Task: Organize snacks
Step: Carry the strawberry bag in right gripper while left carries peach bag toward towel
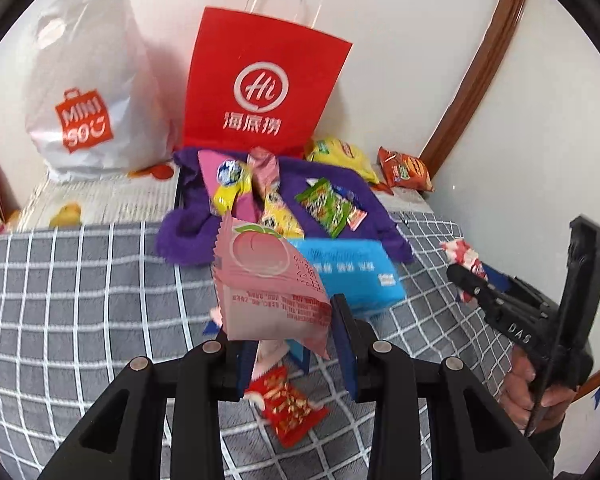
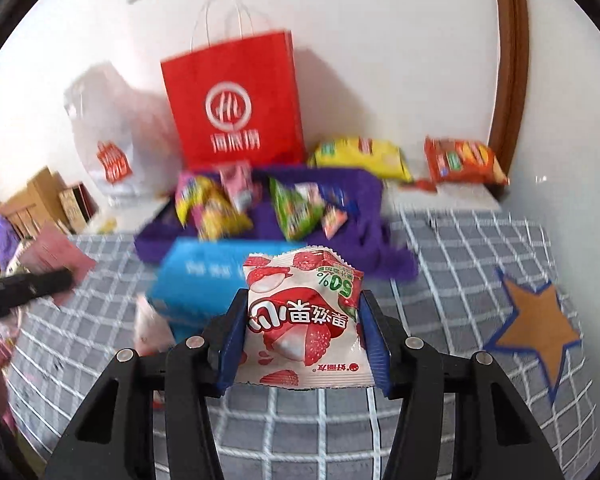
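Observation:
My left gripper [image 1: 290,336] is shut on a pink peach snack packet [image 1: 268,280], held up above the grey checked bedspread [image 1: 80,300]. My right gripper [image 2: 303,312] is shut on a white and red fruit gummy packet [image 2: 304,316], gripped by its two sides. In the left wrist view the right gripper [image 1: 462,276] shows at the right edge, held by a hand [image 1: 520,384]. A purple fuzzy cloth holder [image 1: 340,184] beyond both grippers holds several snack packets. A blue box [image 1: 352,268] lies against its near side. A small red packet [image 1: 288,404] lies on the bedspread under my left gripper.
A red paper bag [image 1: 260,80] and a white plastic shopping bag [image 1: 92,92] stand against the wall behind the purple holder. A yellow chip bag [image 2: 360,156] and an orange snack bag [image 2: 464,160] lie at the back right. An orange star patch [image 2: 540,328] marks the bedspread.

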{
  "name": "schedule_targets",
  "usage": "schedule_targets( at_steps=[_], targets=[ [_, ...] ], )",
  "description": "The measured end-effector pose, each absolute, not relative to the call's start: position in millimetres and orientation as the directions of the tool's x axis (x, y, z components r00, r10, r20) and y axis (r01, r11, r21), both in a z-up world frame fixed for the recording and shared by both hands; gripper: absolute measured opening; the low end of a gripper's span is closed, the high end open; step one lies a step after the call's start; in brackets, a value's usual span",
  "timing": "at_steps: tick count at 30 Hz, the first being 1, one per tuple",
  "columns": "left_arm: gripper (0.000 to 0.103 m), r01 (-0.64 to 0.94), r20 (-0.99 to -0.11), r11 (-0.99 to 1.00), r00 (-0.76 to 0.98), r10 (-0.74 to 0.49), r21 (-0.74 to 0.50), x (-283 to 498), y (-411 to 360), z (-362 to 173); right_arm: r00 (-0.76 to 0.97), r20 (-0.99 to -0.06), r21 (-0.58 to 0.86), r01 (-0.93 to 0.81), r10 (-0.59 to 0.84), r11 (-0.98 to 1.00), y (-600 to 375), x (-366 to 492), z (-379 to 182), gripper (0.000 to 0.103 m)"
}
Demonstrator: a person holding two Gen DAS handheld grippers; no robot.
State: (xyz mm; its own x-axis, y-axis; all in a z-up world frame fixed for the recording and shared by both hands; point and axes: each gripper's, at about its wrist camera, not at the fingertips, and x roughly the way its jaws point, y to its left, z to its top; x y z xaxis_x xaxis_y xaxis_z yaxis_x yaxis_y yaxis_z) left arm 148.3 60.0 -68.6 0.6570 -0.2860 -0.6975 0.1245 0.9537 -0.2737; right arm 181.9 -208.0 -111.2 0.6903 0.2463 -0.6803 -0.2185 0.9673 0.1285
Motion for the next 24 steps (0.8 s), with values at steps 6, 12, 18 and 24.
schedule_targets(
  at_steps=[6, 12, 18, 24],
  targets=[
    [0.033, 0.141, -0.686, 0.954, 0.667, -0.290, -0.266, 166, 58, -47, 0.717, -0.660, 0.104, -0.210, 0.226, 0.972, -196, 207, -79, 0.053],
    [0.033, 0.134, -0.682, 0.958, 0.677, -0.276, -0.255, 189, 60, -35, 0.732, -0.646, 0.072, -0.223, 0.216, 0.972, -182, 232, -61, 0.053],
    [0.033, 0.134, -0.691, 0.960, 0.671, -0.271, -0.246, 216, 57, -36, 0.727, -0.653, 0.078, -0.214, 0.212, 0.974, -177, 262, -57, 0.053],
    [0.033, 0.141, -0.695, 0.961, 0.666, -0.270, -0.238, 240, 53, -39, 0.729, -0.653, 0.067, -0.217, 0.208, 0.974, -170, 287, -59, 0.053]
  ],
)
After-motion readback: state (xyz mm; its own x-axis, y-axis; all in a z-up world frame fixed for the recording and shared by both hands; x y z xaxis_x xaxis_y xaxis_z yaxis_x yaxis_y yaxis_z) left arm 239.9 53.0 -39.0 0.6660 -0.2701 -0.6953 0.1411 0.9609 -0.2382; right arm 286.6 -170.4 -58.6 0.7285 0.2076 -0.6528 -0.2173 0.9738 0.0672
